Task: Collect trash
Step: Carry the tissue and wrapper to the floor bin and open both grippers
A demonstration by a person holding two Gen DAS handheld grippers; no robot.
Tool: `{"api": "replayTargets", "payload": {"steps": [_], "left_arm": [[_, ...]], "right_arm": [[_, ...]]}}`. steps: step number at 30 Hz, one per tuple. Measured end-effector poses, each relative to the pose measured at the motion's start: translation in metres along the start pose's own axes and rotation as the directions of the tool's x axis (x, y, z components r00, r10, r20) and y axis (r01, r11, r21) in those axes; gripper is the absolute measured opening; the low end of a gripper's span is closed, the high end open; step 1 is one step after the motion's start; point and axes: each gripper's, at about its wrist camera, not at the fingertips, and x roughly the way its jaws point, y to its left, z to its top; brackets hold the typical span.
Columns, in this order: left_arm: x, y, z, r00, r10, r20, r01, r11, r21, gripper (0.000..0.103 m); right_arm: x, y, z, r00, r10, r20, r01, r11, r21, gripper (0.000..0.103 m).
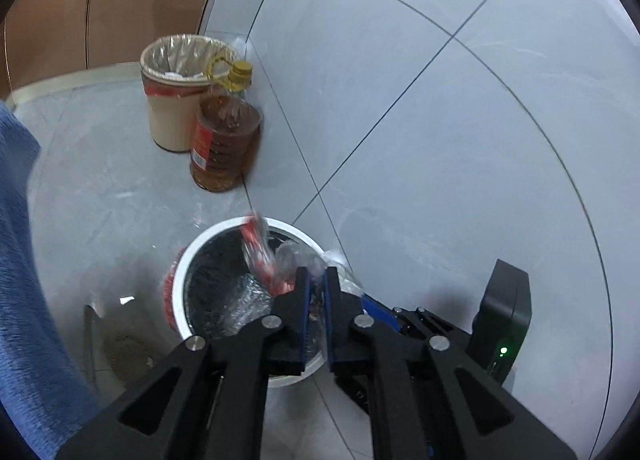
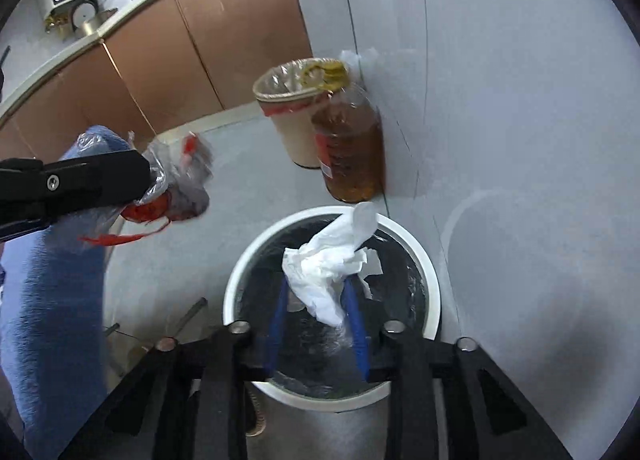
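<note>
A white-rimmed bin with a black liner (image 1: 208, 238) (image 2: 400, 230) stands on the floor under both grippers. My left gripper (image 1: 316, 276) (image 2: 146, 176) hangs over its rim. Its pads stand a narrow gap apart, and a crumpled clear wrapper with red print (image 1: 260, 256) (image 2: 180, 180) bunches at the tips, blurred. My right gripper (image 2: 316, 284) points down into the bin with its blue pads (image 2: 354, 312) spread. A wad of white tissue (image 2: 324, 264) (image 1: 336, 258) sits loosely between them and sticks out past the tips.
A beige bin with a clear liner (image 1: 172, 108) (image 2: 286, 128) and a large bottle of amber oil (image 1: 224, 140) (image 2: 352, 148) stand against the tiled wall. Brown cabinets (image 2: 168, 60) run behind. The person's blue clothing (image 1: 24, 260) (image 2: 52, 300) fills the left side.
</note>
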Motion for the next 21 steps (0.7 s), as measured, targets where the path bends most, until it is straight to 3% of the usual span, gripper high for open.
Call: {"api": "replayTargets", "payload": {"steps": [1, 4, 13, 21], "left_arm": [[-0.002, 0.001, -0.003, 1.000, -0.003, -0.003, 0.003, 1.000, -0.004, 0.018], [-0.004, 0.005, -0.006, 1.000, 0.000, 0.009, 0.000, 1.000, -0.015, 0.036], [-0.058, -0.001, -0.021, 0.993, 0.052, 0.110, -0.054, 0.998, 0.014, 0.037], [-0.150, -0.009, -0.054, 0.950, 0.147, 0.275, -0.161, 0.987, 0.029, 0.037]], "right_arm": [[0.002, -0.001, 0.000, 1.000, -0.006, -0.002, 0.006, 1.000, 0.000, 0.042], [0.001, -0.003, -0.002, 1.000, -0.022, -0.004, 0.022, 1.000, 0.001, 0.045], [-0.032, 0.010, 0.001, 0.999, -0.025, 0.038, 0.025, 1.000, 0.018, 0.046], [-0.109, 0.056, 0.020, 0.982, 0.026, 0.187, -0.016, 0.998, -0.056, 0.048]]}}
